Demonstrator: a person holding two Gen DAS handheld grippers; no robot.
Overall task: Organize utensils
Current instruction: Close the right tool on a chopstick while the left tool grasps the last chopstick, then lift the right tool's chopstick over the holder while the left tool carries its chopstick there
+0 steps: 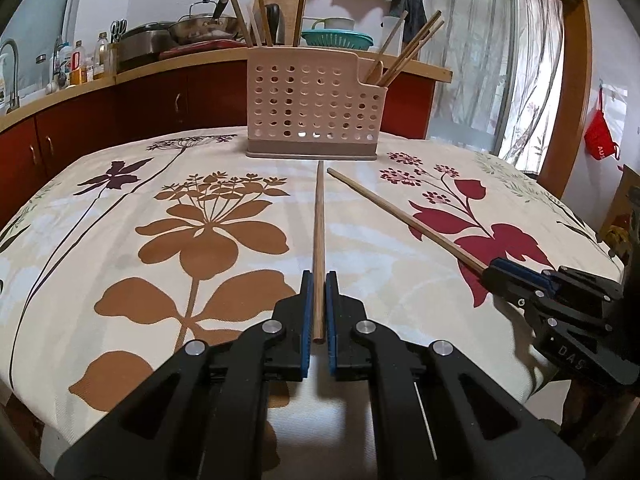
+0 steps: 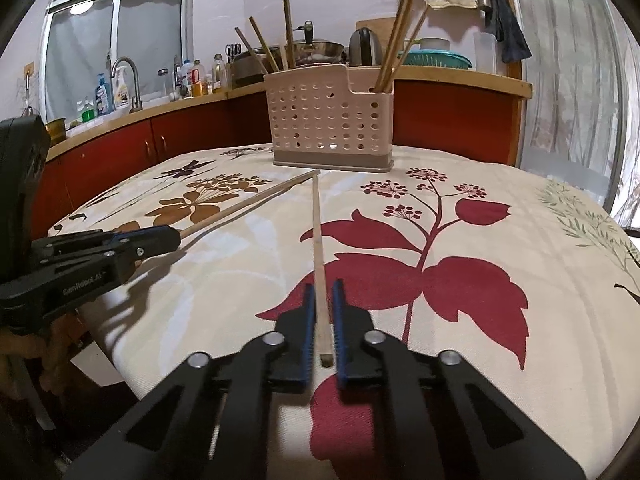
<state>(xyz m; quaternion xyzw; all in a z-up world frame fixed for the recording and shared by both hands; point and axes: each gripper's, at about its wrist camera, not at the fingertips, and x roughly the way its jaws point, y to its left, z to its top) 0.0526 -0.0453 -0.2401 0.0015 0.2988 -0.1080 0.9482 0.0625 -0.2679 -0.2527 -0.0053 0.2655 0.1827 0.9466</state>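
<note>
My left gripper (image 1: 319,280) is shut on a round brown chopstick (image 1: 319,220) that points straight at a beige perforated utensil holder (image 1: 312,108) at the table's far side. My right gripper (image 2: 323,292) is shut on a pale square-ended chopstick (image 2: 318,232). In the left wrist view the right gripper (image 1: 494,269) comes in from the right with its chopstick (image 1: 404,218). In the right wrist view the left gripper (image 2: 170,236) comes in from the left with its chopstick (image 2: 248,204). The two far tips nearly meet just before the holder (image 2: 328,120), which holds several upright chopsticks.
A floral tablecloth (image 1: 160,220) covers the table. Behind it runs a kitchen counter (image 2: 180,106) with red cabinets, a tap, bottles, pots and a teal colander (image 1: 338,38). A curtain and a door frame stand at the right.
</note>
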